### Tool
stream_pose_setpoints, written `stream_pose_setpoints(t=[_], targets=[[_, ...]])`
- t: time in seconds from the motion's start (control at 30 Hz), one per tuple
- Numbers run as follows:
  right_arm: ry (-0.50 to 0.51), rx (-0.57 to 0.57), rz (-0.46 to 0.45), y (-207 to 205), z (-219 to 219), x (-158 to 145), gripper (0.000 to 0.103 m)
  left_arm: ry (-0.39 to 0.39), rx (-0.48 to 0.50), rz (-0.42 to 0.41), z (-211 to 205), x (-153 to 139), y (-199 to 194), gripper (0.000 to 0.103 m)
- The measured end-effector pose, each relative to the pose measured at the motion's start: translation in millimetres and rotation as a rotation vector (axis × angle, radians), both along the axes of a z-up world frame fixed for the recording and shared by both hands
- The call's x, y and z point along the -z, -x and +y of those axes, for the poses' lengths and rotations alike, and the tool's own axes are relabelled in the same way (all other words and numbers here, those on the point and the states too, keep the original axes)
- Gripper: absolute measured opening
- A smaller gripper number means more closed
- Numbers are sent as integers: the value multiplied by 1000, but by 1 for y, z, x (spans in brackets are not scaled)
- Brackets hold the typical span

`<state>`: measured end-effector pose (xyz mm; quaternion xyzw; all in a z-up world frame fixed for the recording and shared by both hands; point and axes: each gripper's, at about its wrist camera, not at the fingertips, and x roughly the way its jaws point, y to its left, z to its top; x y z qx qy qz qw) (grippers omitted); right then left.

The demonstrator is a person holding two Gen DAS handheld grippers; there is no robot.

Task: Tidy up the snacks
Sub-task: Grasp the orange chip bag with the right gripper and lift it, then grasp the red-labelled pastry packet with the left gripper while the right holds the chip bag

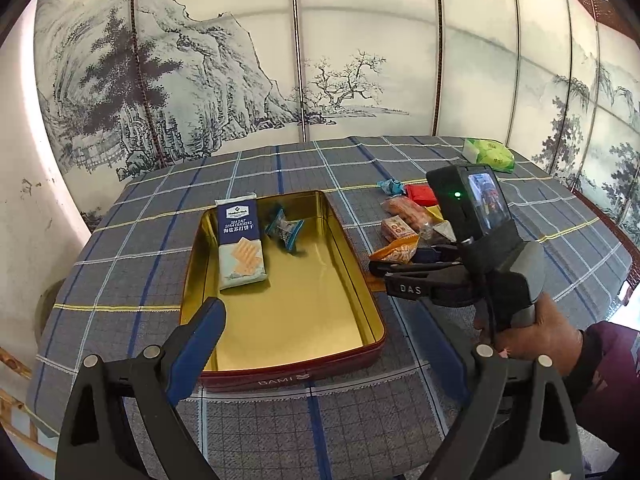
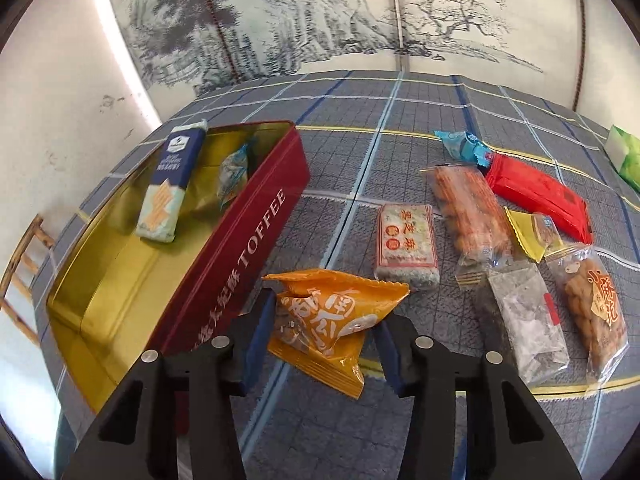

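Note:
A red tin with a gold inside lies open on the checked tablecloth. In it are a blue cracker pack and a small blue-white sweet. My right gripper is shut on an orange snack packet, held just right of the tin's rim. My left gripper is open and empty, above the tin's near end.
Several loose snacks lie right of the tin: a sesame bar, a long peanut pack, a red packet, a blue wrapper, a clear grey pack, a twist pack. A green tissue pack sits far right.

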<state>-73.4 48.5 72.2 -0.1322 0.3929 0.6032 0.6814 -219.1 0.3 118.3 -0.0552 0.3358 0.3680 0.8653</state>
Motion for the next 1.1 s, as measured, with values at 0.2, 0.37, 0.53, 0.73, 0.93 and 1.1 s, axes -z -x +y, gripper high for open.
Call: stream_pose_setpoints(t=[0.2, 0.37, 0.53, 0.73, 0.93, 1.1], targets=[[-58, 58, -46, -43, -96, -13, 44, -33, 48, 28, -10, -8, -16, 92], [12, 317, -105, -134, -179, 10, 44, -1, 135, 33, -12, -14, -52, 93], [88, 448, -106, -198, -214, 34, 43, 123, 176, 77, 13, -9, -115, 94], [58, 441, -63, -214, -221, 42, 43, 329, 135, 167, 71, 18, -192, 93], [34, 420, 9, -221, -219, 47, 44, 480, 45, 230, 115, 51, -225, 68], [30, 407, 8, -219, -216, 46, 44, 489, 12, 272, 119, 67, -233, 68]])
